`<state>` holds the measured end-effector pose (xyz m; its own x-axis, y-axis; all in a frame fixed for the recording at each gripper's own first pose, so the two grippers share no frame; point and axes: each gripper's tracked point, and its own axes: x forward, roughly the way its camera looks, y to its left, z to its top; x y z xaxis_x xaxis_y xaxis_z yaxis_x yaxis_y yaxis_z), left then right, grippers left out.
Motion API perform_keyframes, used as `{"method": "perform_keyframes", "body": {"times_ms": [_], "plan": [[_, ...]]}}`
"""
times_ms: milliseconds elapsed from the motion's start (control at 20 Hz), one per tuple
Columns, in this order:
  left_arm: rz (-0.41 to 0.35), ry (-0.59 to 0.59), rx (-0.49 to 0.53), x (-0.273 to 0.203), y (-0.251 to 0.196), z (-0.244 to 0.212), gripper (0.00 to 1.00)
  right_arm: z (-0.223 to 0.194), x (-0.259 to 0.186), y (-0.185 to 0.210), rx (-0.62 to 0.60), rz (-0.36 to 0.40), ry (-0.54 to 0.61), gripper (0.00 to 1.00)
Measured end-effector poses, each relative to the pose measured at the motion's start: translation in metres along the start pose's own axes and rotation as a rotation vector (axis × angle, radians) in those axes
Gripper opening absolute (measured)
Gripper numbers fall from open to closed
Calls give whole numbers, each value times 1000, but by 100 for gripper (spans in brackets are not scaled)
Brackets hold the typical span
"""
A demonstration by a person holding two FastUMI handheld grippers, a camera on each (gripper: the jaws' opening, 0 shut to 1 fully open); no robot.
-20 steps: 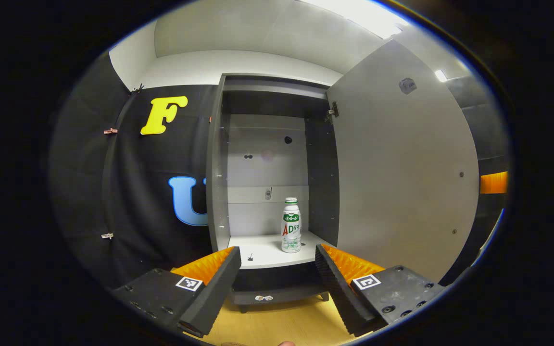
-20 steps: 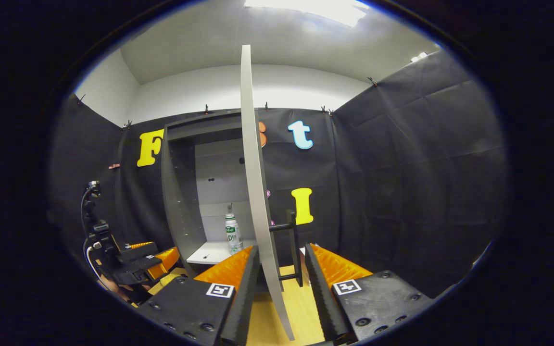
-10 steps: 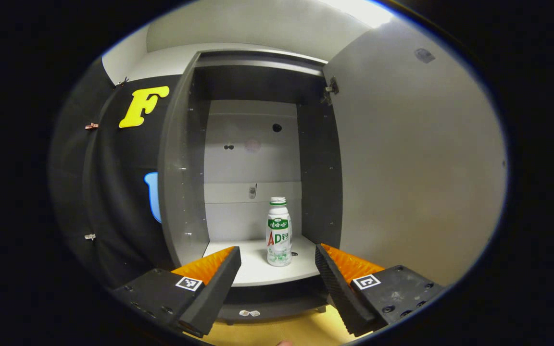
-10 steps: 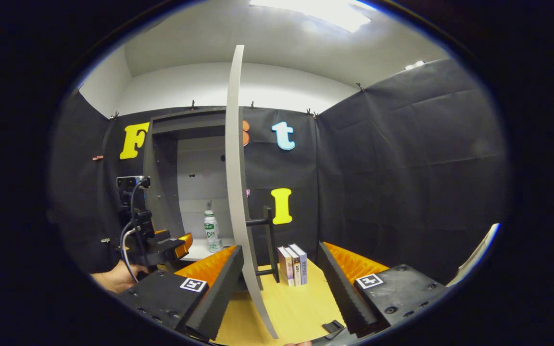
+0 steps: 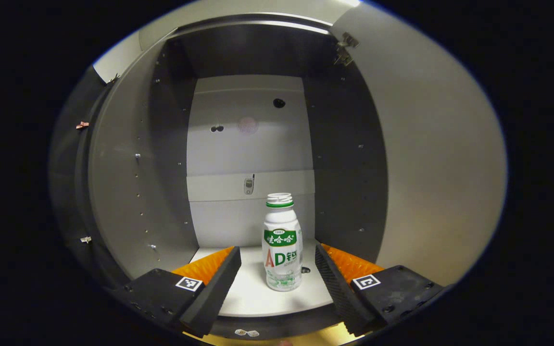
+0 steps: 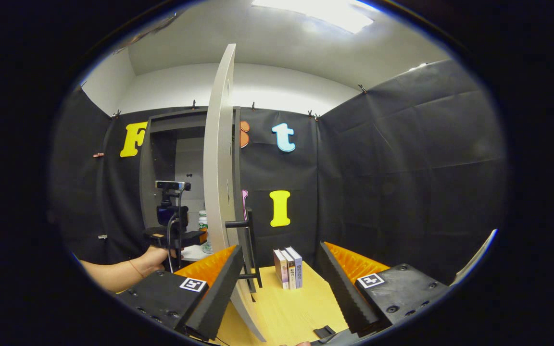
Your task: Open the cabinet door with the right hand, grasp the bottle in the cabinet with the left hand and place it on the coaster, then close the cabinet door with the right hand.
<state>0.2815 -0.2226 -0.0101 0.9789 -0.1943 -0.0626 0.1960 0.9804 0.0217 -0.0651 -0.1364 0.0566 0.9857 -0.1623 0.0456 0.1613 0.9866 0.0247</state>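
The bottle (image 5: 282,242) is standing upright on the shelf (image 5: 277,300) inside the cabinet (image 5: 161,158), between the spread fingers of the left gripper (image 5: 277,283) and touching neither. The door (image 5: 431,158) is hanging open to its right. In the right gripper view, the right gripper (image 6: 277,288) is sitting before the door's edge, with 3 books (image 6: 288,267) standing on the table (image 6: 296,307) just right of the door handle (image 6: 248,250).

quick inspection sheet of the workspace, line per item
surface: yellow wooden table, bare in the middle
job's things: bottle upright on the cabinet shelf; cabinet door open; coaster nothing seen
clutter: three books standing on the table
grippers: left gripper open, fingers either side of the bottle, not touching; right gripper open, beside the door's edge
cables: black cable on the left gripper
surroundings: black cloth wall
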Motion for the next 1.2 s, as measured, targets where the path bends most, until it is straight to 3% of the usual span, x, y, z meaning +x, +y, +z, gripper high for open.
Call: {"method": "perform_keyframes", "body": {"times_ms": [250,450,600,850,1200], "plan": [[39,16,-18,45,1,-9,98,-8,7,-9,-20,29,5,98],[54,32,-99,71,6,-10,98,-17,19,-23,-27,11,28,98],[64,24,-71,86,11,-7,98,-16,25,-30,-31,3,27,98],[38,20,-81,88,3,-9,74,-20,31,-39,-30,-13,37,98],[26,8,-57,57,11,8,72,-16,25,-37,-27,-19,26,98]]}}
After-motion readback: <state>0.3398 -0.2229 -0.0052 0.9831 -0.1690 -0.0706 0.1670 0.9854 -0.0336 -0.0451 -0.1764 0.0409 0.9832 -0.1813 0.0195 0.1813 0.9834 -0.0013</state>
